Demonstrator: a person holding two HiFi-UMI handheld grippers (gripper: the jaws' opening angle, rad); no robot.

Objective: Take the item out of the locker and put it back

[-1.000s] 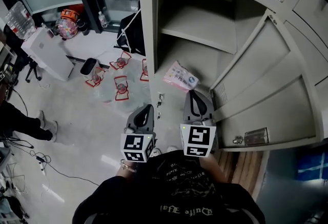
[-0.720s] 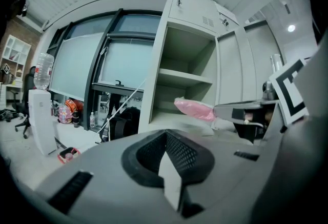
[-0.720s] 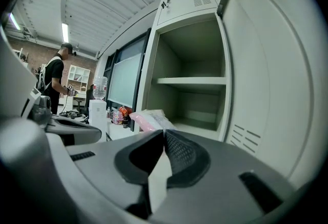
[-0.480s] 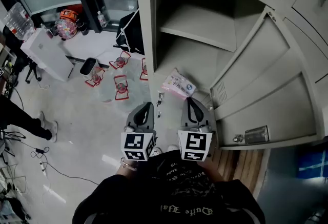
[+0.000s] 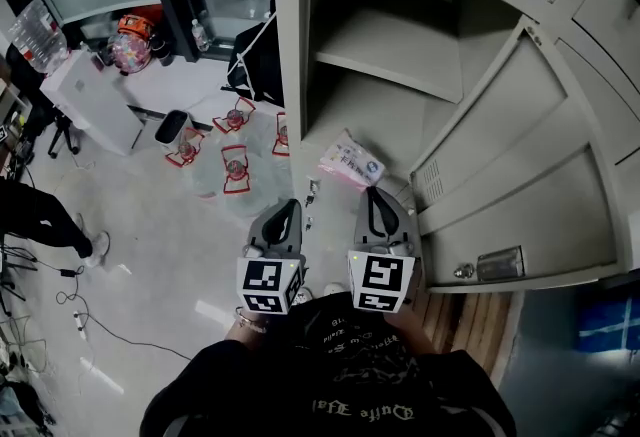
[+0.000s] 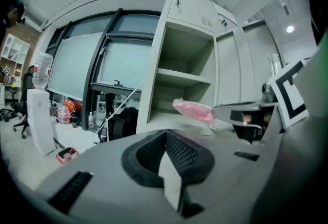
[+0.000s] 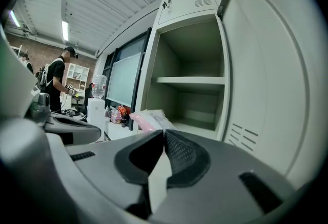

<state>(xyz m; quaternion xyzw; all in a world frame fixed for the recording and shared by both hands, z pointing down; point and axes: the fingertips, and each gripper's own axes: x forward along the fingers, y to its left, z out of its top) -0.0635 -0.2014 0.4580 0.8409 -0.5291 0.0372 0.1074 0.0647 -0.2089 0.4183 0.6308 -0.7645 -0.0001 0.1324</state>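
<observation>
A pink and white packet (image 5: 352, 161) hangs at the front edge of the open grey locker's lower compartment (image 5: 345, 110). My right gripper (image 5: 376, 193) is shut on its near end; in the right gripper view the packet (image 7: 148, 118) sticks out just past the closed jaw tips (image 7: 163, 131). The left gripper view shows the same packet (image 6: 193, 110) held out in front of the locker's shelves. My left gripper (image 5: 290, 209) hovers beside the right one over the floor, shut with nothing in it (image 6: 165, 131). The upper shelf (image 5: 395, 55) holds nothing.
The locker door (image 5: 520, 175) swings open to the right, close to my right gripper. Several water jugs (image 5: 236, 170) stand on the floor left of the locker, with a black bag (image 5: 258, 60) and a white cabinet (image 5: 95, 100) behind. A person's legs (image 5: 40, 215) show at far left.
The right gripper and the packet have drawn back a little toward me, out of the locker's opening. The left gripper has stayed put. The person at far left has shifted.
</observation>
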